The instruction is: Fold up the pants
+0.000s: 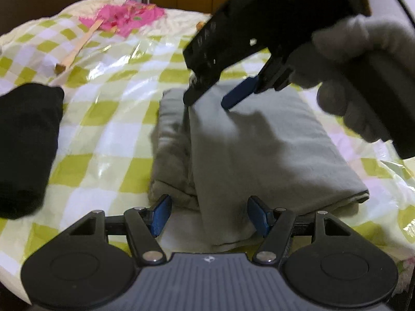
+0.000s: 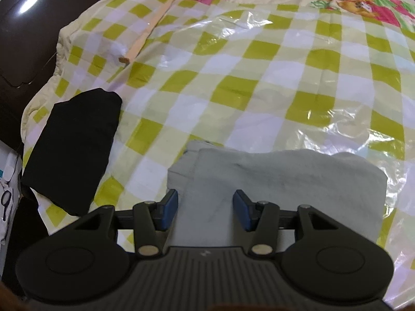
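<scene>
Grey pants (image 1: 254,150) lie folded in a thick rectangle on the green-and-white checked cloth. My left gripper (image 1: 210,216) is open at the near edge of the pants, the top layer lying between its blue fingers. My right gripper (image 1: 207,98), held by a gloved hand, hovers open over the far left corner of the pants, fingertips touching or just above the cloth. In the right wrist view the pants (image 2: 285,178) lie under my right gripper (image 2: 206,208), which is open with grey cloth between its fingers.
A folded black garment (image 1: 26,145) lies to the left of the pants; it also shows in the right wrist view (image 2: 75,145). A wooden stick (image 1: 77,48) and pink cloth (image 1: 124,18) lie at the far side. Clear plastic film (image 2: 337,129) covers the checked cloth.
</scene>
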### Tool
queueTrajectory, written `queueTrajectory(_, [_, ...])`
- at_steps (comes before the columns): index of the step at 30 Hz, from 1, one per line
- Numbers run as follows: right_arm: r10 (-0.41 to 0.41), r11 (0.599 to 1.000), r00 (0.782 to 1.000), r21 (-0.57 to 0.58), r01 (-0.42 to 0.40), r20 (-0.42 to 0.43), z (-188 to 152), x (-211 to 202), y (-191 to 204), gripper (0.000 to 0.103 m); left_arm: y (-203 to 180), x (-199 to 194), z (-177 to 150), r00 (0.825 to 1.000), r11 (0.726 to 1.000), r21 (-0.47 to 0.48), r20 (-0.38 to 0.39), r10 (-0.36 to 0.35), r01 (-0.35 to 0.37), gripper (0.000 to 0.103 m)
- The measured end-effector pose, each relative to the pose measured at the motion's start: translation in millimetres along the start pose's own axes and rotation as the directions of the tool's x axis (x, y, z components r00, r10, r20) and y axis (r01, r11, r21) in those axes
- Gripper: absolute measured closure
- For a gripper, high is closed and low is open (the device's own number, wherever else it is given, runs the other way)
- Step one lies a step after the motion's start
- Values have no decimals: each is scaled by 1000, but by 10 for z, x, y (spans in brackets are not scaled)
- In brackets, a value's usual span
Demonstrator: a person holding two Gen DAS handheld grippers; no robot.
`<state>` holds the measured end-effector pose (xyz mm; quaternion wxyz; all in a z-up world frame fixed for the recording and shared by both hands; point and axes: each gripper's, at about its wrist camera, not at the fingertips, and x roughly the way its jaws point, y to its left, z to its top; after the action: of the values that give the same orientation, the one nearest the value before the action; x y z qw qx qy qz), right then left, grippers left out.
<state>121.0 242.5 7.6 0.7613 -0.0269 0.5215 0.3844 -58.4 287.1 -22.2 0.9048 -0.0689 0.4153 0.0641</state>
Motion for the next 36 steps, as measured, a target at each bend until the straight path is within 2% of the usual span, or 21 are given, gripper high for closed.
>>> queueTrajectory(2, [12,1000,1000,2,-12,-6,5,8,-10,54,-3,-14,5,1000,1000,-15,6,11,-11,28])
queueTrajectory(4, [13,1000,1000,-10,-13,-7,7,18,-4,56,8,-57,19,1000,999,-31,16,20,-20,36])
queueTrajectory(6, [22,1000,1000,-10,-22,-14,7,31,-20,68,29,-97,35,1000,999,-47,19,24,-23,41])
queueTrajectory(8, [50,999,999,11,-49,-15,-3,9,-67,88,40,-124,52,1000,999,-50,23,22,-21,51])
queueTrajectory(10, [78,997,997,29,-78,-2,-11,-56,-115,93,31,-159,75,1000,999,-44,21,10,-9,66])
queueTrajectory(11, [88,996,996,31,-88,7,-14,-96,-129,95,22,-181,93,1000,999,-44,24,-1,2,68])
queueTrajectory(23, [232,964,963,100,-246,135,11,-675,-367,98,-83,-453,283,991,999,7,127,-36,36,69])
queueTrajectory(24, [235,963,961,98,-251,145,21,-720,-372,98,-90,-413,287,992,999,21,116,-43,40,62])
queueTrajectory(25, [238,962,959,96,-254,153,29,-752,-375,98,-100,-364,289,994,999,35,100,-44,40,50])
queueTrajectory(30, [255,958,954,94,-272,159,27,-798,-381,98,-115,-169,263,996,998,49,81,-42,38,40])
queueTrajectory(32, [256,957,954,94,-273,155,20,-789,-380,98,-81,-119,268,997,999,32,68,-43,41,41])
queueTrajectory(36, [260,957,953,91,-276,156,25,-800,-362,98,0,-246,308,988,992,0,98,-122,122,71])
